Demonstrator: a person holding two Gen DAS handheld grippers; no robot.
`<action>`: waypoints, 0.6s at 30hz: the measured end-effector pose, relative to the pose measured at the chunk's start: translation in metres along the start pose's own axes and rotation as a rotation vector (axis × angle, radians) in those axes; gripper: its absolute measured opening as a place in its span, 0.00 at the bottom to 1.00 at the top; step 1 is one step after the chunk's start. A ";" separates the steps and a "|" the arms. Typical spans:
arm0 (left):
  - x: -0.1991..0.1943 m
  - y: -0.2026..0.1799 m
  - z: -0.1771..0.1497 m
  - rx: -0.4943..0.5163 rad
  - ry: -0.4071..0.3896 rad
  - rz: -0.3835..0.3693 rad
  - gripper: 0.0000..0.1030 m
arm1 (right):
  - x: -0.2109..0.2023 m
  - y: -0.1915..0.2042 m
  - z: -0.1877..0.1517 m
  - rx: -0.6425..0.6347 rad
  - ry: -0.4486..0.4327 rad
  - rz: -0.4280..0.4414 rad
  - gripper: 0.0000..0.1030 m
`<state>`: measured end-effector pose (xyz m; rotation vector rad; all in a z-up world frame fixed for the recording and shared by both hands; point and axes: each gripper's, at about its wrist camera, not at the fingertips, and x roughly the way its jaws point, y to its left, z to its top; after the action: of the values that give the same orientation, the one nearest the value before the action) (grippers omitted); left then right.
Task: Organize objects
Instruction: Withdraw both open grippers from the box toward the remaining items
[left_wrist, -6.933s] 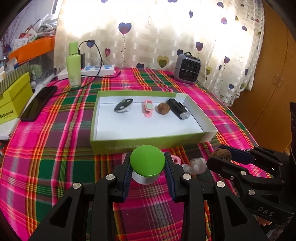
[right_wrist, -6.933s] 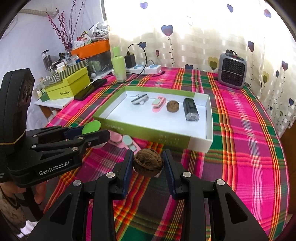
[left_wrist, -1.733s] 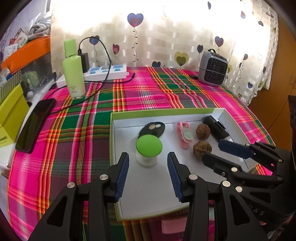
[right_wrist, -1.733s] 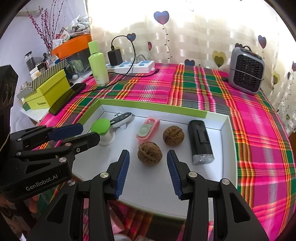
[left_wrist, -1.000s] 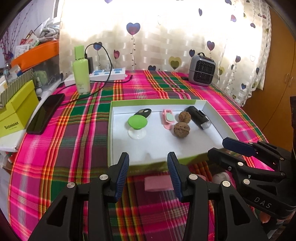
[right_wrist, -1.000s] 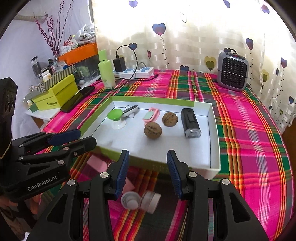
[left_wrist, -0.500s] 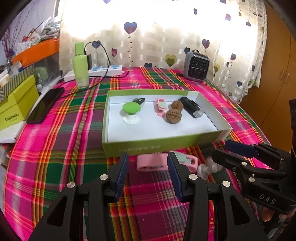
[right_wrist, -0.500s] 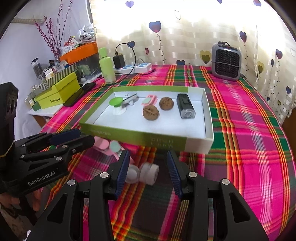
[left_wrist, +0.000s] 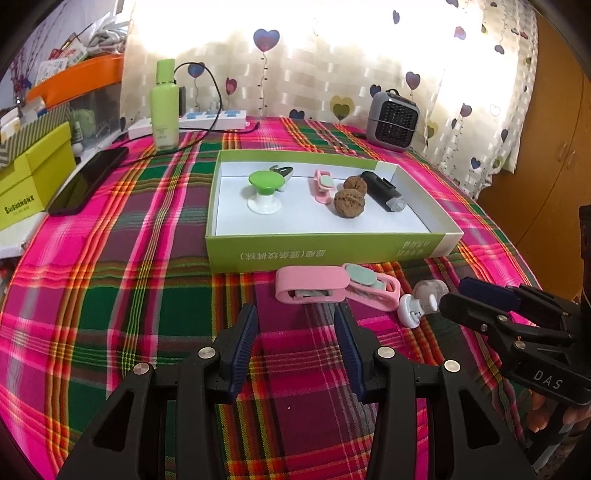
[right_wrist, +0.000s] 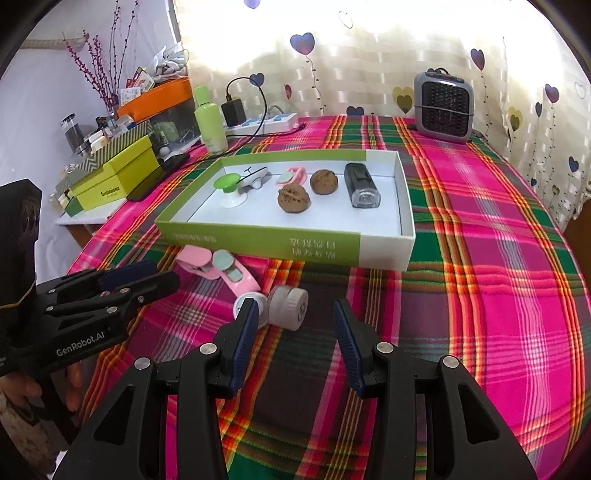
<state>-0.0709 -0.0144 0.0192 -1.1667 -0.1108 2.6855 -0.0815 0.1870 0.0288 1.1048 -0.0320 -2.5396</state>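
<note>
Now the pink clip (left_wrist: 312, 288) lies flat on the plaid cloth (left_wrist: 122, 295), just ahead of the left gripper (left_wrist: 295, 326), whose jaws stand spread with nothing between them. A second pink piece (left_wrist: 373, 291) touches its far end, so my call is to come in square over the clip's middle, sink the pads either side of its long body and pinch only when both are below its top edge. On the other side, the right gripper (right_wrist: 293, 325) is spread and empty too, with the white capped jar (right_wrist: 286, 306) lying on its side just off its left fingertip; that one looks ready to roll, so close slowly and keep the jaws level. Straight ahead of both tools sits the green-and-white box (left_wrist: 325, 251), its near wall just past the loose items. Lifting clear of that wall is the thing to watch. Inside, the near half of the floor is bare, while the walnuts (left_wrist: 349, 199), green-topped stand (left_wrist: 264, 192) and black torch (left_wrist: 382, 190) crowd the far side. Out to the right, open cloth.
</note>
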 end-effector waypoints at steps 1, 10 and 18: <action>0.001 0.001 0.000 -0.003 0.002 0.000 0.41 | 0.001 0.000 -0.001 0.000 0.003 0.003 0.42; 0.002 0.002 -0.001 -0.009 0.011 -0.009 0.41 | 0.010 0.005 0.000 -0.019 0.032 0.011 0.42; 0.004 0.002 0.001 -0.009 0.020 -0.006 0.41 | 0.018 0.007 0.007 -0.047 0.047 0.020 0.42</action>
<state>-0.0743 -0.0150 0.0163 -1.1942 -0.1236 2.6699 -0.0957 0.1730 0.0223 1.1399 0.0287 -2.4831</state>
